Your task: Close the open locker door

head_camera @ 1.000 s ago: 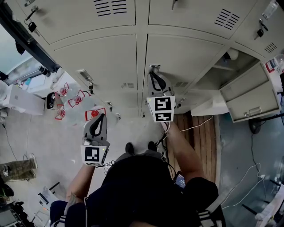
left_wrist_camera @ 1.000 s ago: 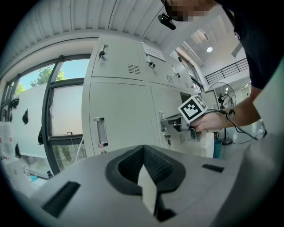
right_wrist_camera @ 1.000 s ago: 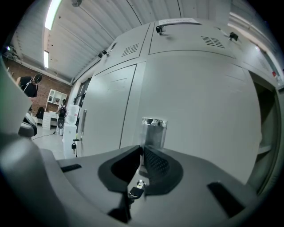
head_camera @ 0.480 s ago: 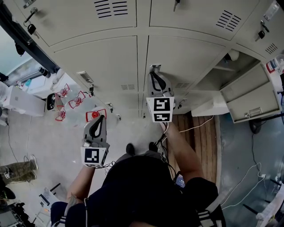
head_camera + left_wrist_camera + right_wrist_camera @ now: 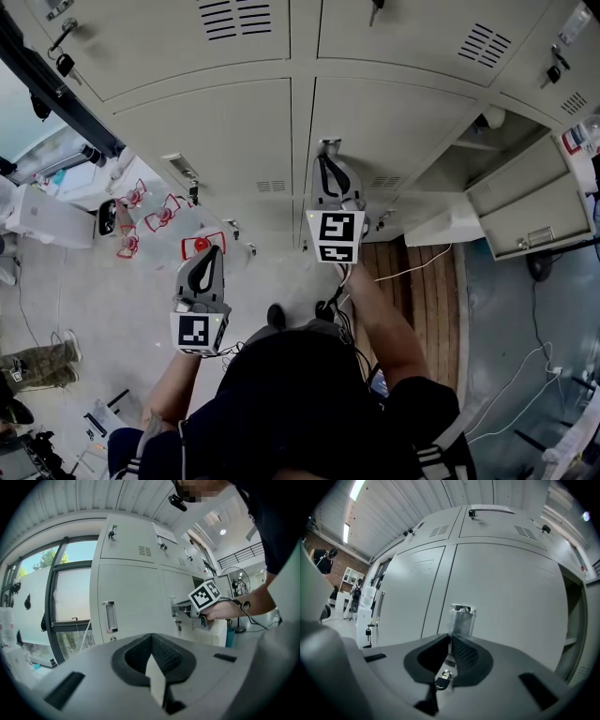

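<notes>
**Head view.** The right gripper (image 5: 325,156) is held out level at a closed locker door (image 5: 394,122). Its jaws are together, and their tips are right at the metal handle (image 5: 326,143) on that door; whether they touch it cannot be told from here. The open locker door (image 5: 523,204) hangs swung out well to the right of these jaws, with its bare compartment (image 5: 469,155) between the two. The left gripper (image 5: 215,249) is held lower and to the left, well back from the lockers, with its jaws together and nothing in them.

**Left gripper view.** The left gripper (image 5: 151,637) has its jaws meeting at the tips and empty. Ahead of them and to the left is a locker with an upright handle (image 5: 110,616). To the right of the jaws, the right gripper (image 5: 205,595) sits in a hand (image 5: 229,611) up against the next locker.

**Right gripper view.** The right gripper (image 5: 450,637) has its jaws closed on each other and grips nothing. The recessed handle (image 5: 462,616) stands just past the tips on the closed locker door (image 5: 511,597). A small lock (image 5: 446,674) shows through the gap lower down. The open compartment (image 5: 575,620) lies far to the right of the jaws.
</notes>
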`<state>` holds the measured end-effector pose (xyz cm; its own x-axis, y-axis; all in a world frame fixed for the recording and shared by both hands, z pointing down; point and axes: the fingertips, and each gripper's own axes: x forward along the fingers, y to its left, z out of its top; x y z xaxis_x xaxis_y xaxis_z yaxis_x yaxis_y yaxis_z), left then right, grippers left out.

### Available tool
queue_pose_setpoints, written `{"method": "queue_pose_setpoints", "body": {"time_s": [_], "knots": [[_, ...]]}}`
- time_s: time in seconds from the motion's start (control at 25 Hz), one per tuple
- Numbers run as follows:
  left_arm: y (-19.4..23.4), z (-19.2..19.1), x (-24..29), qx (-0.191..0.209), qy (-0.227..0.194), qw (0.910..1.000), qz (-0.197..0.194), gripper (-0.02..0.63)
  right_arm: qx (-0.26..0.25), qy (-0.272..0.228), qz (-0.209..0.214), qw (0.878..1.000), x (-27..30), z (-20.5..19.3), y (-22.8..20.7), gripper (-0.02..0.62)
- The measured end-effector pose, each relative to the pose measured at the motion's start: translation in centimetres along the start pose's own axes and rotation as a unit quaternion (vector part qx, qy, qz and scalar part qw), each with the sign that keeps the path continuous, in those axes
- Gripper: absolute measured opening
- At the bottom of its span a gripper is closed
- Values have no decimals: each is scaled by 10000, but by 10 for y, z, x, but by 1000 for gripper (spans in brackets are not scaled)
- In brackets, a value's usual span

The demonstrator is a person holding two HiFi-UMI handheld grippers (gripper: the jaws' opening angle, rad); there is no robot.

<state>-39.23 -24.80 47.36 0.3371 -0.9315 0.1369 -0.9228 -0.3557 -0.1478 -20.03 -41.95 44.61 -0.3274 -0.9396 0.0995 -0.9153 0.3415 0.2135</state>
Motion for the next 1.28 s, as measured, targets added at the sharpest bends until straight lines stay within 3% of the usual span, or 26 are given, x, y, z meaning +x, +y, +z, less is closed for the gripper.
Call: {"method": "queue_pose_setpoints", "body": {"time_s": [0.12, 1.28], "knots": [[4, -8, -2, 18, 142, 9999, 29, 3, -13, -6, -57, 10000, -1, 0, 0, 22], [3, -2, 0, 39, 39, 10000, -44, 5, -214, 64, -132, 9997, -3, -3, 0, 21]]}}
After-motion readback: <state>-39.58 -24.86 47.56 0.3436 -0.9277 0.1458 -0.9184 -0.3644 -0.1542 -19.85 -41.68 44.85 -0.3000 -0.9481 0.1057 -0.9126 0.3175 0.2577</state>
